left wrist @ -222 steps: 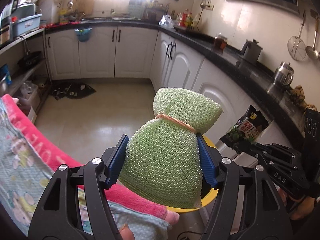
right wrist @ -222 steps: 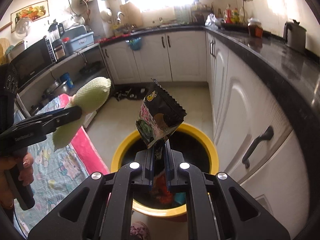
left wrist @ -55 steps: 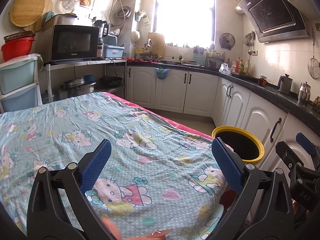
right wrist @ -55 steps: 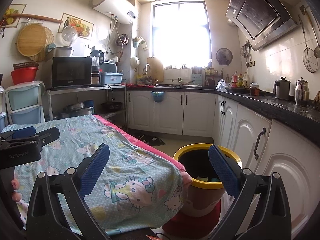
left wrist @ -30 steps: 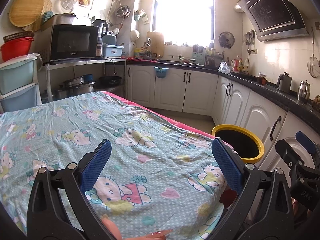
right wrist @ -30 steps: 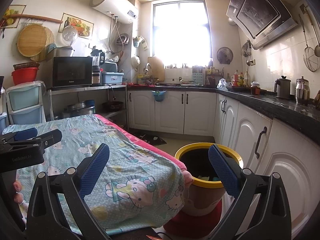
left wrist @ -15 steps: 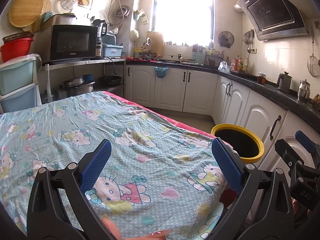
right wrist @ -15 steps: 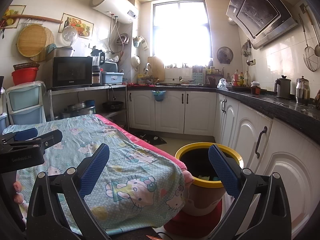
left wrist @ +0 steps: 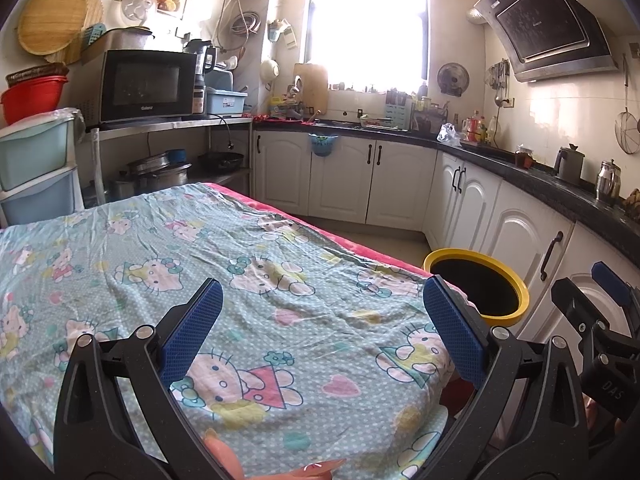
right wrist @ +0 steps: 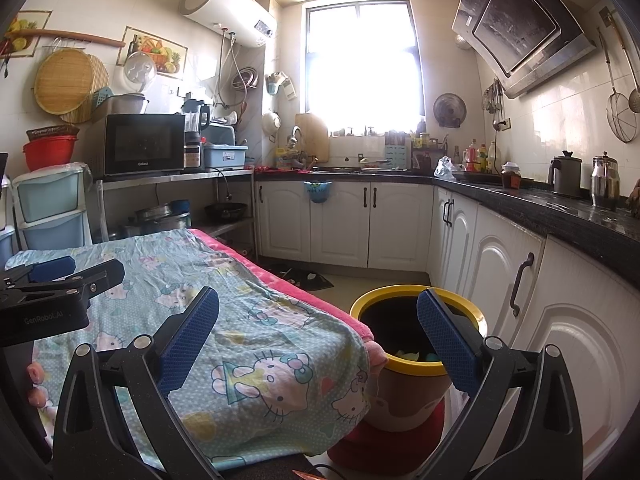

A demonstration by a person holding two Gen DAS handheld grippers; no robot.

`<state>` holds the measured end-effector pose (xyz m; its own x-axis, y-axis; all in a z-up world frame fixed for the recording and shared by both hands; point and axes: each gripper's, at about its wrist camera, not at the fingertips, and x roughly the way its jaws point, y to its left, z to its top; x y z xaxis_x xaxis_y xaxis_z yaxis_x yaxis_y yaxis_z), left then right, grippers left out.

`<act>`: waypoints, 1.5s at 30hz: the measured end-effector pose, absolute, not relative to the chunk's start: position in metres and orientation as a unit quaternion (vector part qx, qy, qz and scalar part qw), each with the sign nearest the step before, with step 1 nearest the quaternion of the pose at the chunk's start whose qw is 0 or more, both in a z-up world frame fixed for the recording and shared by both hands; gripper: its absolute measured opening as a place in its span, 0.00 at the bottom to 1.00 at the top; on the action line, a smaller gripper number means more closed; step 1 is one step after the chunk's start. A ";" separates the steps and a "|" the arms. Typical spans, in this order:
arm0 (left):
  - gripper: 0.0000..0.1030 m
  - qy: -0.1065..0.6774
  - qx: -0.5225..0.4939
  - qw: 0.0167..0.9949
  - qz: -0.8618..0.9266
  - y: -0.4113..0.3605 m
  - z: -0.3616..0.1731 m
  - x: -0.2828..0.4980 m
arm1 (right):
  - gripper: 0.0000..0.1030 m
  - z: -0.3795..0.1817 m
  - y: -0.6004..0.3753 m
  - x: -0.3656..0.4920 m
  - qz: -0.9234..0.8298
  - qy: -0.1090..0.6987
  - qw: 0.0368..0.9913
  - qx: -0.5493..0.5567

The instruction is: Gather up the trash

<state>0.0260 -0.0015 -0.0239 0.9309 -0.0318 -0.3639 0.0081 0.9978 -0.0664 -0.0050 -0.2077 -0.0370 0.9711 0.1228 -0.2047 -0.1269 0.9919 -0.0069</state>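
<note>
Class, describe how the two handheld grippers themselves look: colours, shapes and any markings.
Both the left gripper and right gripper have black angular plastic frames with silver screws and blue textured pads. One body reads "GenRobot.AI", the other "DAS". No sleeves or cables show.

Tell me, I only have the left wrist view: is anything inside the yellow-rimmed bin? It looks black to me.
Observer: Yes. The right wrist view looks into the bin and shows pale yellow and teal pieces at the bottom.
Operator: What does it stand on?
Observer: A red base on the floor.
Operator: Is the right gripper carrying anything?
Observer: No. The right gripper has its jaws wide apart and empty.
</note>
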 end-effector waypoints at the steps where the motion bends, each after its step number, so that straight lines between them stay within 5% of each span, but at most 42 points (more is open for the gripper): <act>1: 0.90 0.185 -0.032 0.982 -0.011 -0.002 -0.024 0.026 | 0.94 -0.037 -0.208 -0.005 0.063 0.103 0.993 -0.010; 45: 0.90 0.233 -0.088 0.966 0.072 0.053 -0.015 0.024 | 0.94 -0.017 -0.172 0.014 0.122 0.113 0.985 -0.039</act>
